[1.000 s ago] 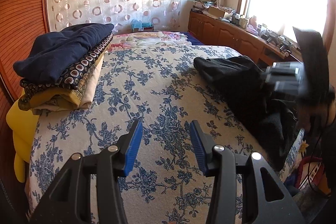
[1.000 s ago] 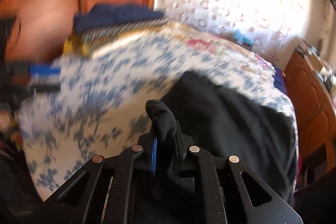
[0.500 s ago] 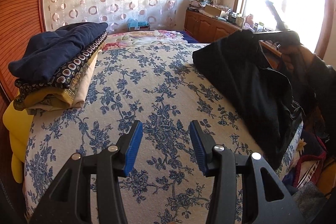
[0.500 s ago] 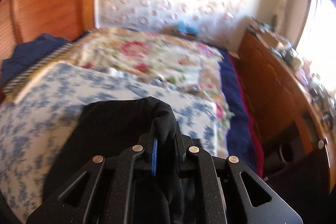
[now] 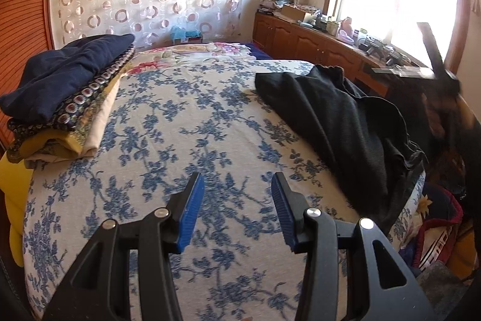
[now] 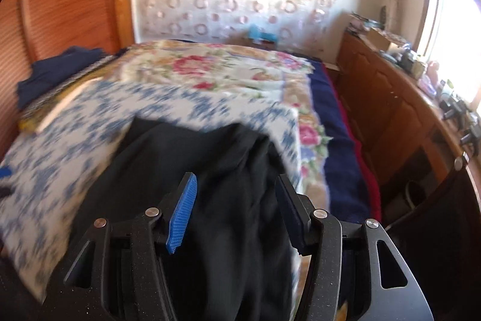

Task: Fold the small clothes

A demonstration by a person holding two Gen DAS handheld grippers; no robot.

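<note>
A black garment (image 5: pixel 345 122) lies spread along the right side of the bed, its near end hanging over the edge. My right gripper (image 6: pixel 236 188) hovers just above it. Its jaws are opening, and the black cloth (image 6: pixel 210 170) shows between them without the blue pads pressing on it. In the left wrist view the right gripper (image 5: pixel 433 71) is a dark blur at the far right. My left gripper (image 5: pixel 237 185) stands open over the blue-flowered bedspread (image 5: pixel 186 116) with nothing between its fingers.
A stack of folded clothes (image 5: pixel 69 80) topped by a navy piece sits at the bed's left edge by the wooden headboard. A wooden cabinet (image 5: pixel 315 47) with clutter runs under the window on the right. Bags lie on the floor at the right (image 5: pixel 436 230).
The right gripper, earlier shut on a fold of the black garment and lifting it, has let go. The garment now lies flat on the bed. The left gripper barely moved.
</note>
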